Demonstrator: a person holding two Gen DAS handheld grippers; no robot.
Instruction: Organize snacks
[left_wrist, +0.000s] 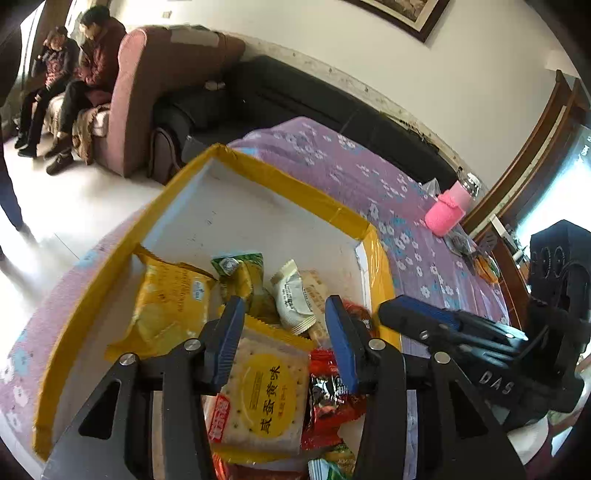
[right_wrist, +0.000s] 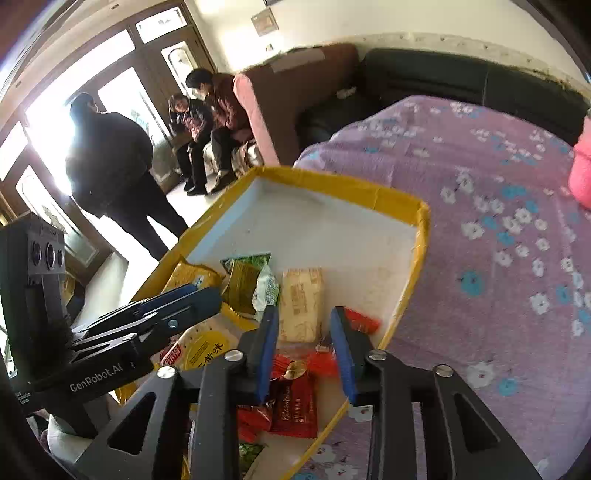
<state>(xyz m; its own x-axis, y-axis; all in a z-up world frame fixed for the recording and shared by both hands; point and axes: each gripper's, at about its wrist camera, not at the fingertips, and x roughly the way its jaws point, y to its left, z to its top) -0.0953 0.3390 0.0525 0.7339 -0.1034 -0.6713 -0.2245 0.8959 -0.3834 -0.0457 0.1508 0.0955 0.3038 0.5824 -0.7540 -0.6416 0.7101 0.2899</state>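
Both tongs hang over the yellow-edged box (left_wrist: 280, 184), which sits on a purple flowered cloth (left_wrist: 369, 173), and the snacks lie heaped in the half of the box nearest the tongs, while the far half, ahead of the tips, is bare white floor. The left tongs (left_wrist: 284, 332) stand part open with nothing gripped; a cracker packet (left_wrist: 262, 391) with a round yellow label lies right under and between the pads, but they do not press on it. Just left of the left pad lies a yellow wrapped cake (left_wrist: 166, 306); ahead of the tips sit a green-and-yellow packet (left_wrist: 243, 273) and a white sachet (left_wrist: 295, 299). The right tongs (right_wrist: 304, 350) are likewise part open and empty, poised above red wrappers (right_wrist: 295, 398), with a pale biscuit pack (right_wrist: 301, 302) just beyond the tips and the box wall close on the right. To do this step well, I judge each hand should choose one packet and take it by a flat crimped edge rather than the puffed middle, since crackers would crush under a hard squeeze. The heap overlaps, so a lift from the top layer would disturb the least. The two tongs are near each other over the same pile; working one at a time, toward the bare far half, should avoid a clash.
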